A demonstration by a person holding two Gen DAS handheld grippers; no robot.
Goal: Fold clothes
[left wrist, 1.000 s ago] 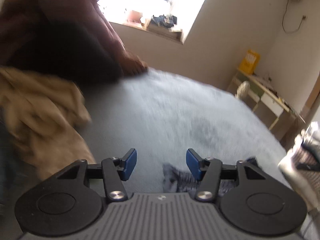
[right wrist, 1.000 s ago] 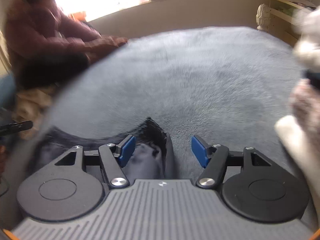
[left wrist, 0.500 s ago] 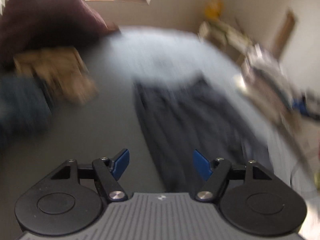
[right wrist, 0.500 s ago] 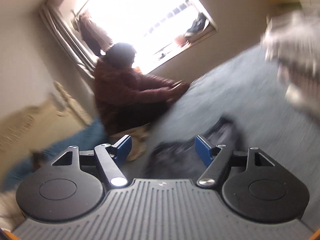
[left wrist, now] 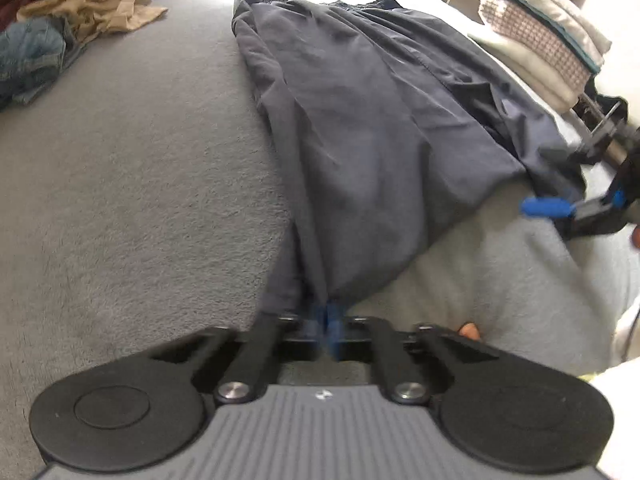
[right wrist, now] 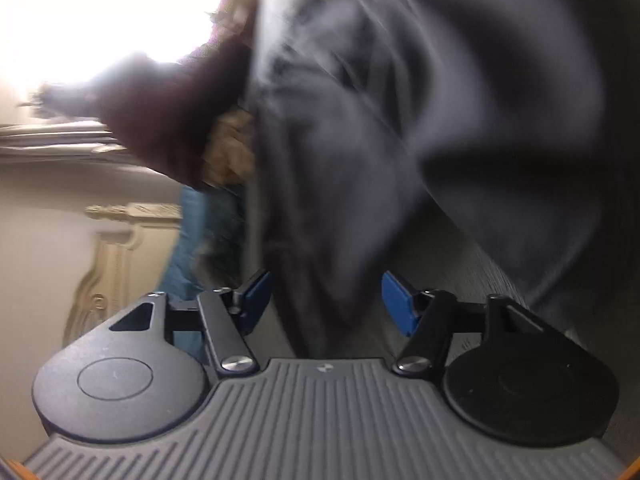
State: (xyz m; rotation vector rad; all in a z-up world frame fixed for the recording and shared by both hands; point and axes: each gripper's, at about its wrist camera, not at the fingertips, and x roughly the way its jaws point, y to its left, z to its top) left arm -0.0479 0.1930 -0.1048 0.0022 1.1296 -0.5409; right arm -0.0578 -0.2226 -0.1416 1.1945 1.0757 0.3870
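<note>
Covering the gray blanket (left wrist: 120, 184), navy trousers (left wrist: 360, 120) lie spread out, stack of folded clothes (left wrist: 536, 36) beside. L gripper (left wrist: 326, 320) pinches trouser hem; R gripper (right wrist: 326, 304) gapes wide w/ cloth between the fingers.

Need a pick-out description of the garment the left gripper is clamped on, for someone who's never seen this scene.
Start from the grey fuzzy blanket covering the bed. Spread lengthwise across its middle is the dark navy garment, one end pinched in the left gripper. Unlike the crumpled tan clothing and denim at the far left, or the folded stack at the far right, it lies flat and is one plain dark colour.
</note>
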